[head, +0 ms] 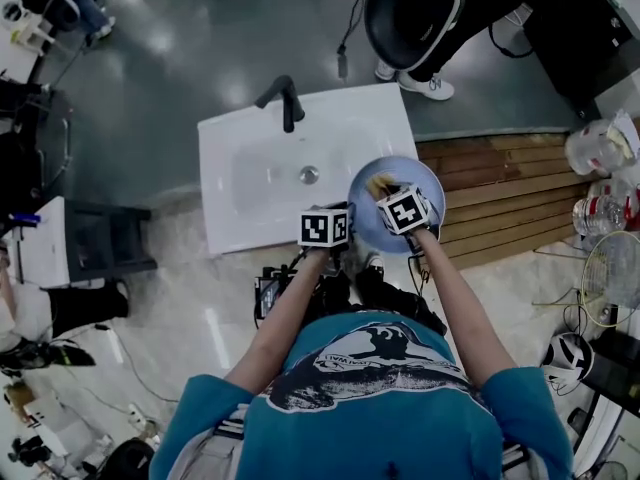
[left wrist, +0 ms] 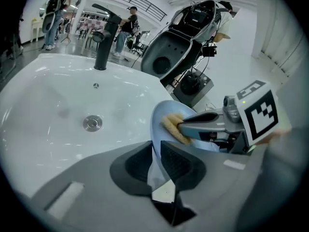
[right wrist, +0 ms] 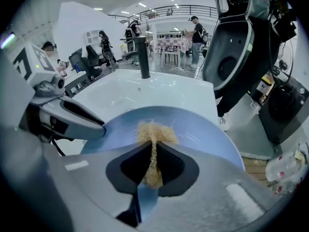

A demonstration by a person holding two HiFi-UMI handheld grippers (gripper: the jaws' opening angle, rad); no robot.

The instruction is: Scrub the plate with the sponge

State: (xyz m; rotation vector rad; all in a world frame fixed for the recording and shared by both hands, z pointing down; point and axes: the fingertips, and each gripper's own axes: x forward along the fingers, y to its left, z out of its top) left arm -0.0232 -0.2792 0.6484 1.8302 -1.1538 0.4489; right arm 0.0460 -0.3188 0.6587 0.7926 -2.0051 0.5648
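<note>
A pale blue plate [head: 372, 224] is held over the right edge of the white sink [head: 250, 168]. My left gripper [head: 349, 219] is shut on the plate's near left rim; in the left gripper view the plate [left wrist: 161, 122] stands on edge between the jaws of that gripper [left wrist: 157, 161]. My right gripper [head: 386, 192] is shut on a tan sponge [head: 381, 183]. In the right gripper view the sponge [right wrist: 153, 131] is squeezed thin in the gripper [right wrist: 153, 164] and presses on the face of the plate [right wrist: 205, 129].
A black faucet [head: 286, 100] stands at the sink's far edge, and the drain [head: 309, 174] lies mid-basin. Wooden slats [head: 510, 193] lie to the right, with plastic containers [head: 600, 148] beyond them. A person with a black seat shell [head: 410, 13] stands behind the sink.
</note>
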